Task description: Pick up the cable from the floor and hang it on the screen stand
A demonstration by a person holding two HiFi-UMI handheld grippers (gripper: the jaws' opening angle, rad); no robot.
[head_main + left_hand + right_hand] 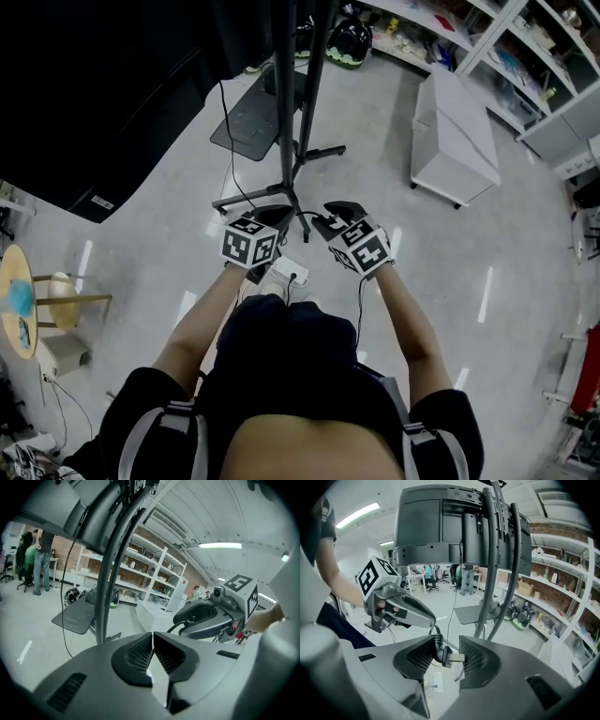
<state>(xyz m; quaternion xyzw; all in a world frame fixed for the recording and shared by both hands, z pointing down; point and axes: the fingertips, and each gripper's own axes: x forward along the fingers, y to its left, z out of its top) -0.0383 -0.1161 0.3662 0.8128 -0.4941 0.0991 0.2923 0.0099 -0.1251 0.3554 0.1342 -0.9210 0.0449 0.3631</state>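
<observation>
The black cable (307,214) arcs between my two grippers, just in front of the screen stand (286,103). My right gripper (450,656) is shut on the cable's plug (446,657), which lies crosswise between the pads. From the plug the cable climbs to the tips of my left gripper (431,619). The left gripper (152,641) has its jaws closed together, and the cable (176,627) reaches them from the right gripper (180,620); the pinch itself is hidden. The dark screen (436,527) sits high on the stand's posts (490,573). In the head view the left gripper (279,214) and right gripper (330,217) are close together.
A white power strip (289,272) lies on the floor under my hands. The stand's legs (319,152) spread ahead, beside a grey tray (248,117). A white cabinet (455,136) stands at the right, shelving (525,56) behind it. A round wooden table (17,300) is at the left.
</observation>
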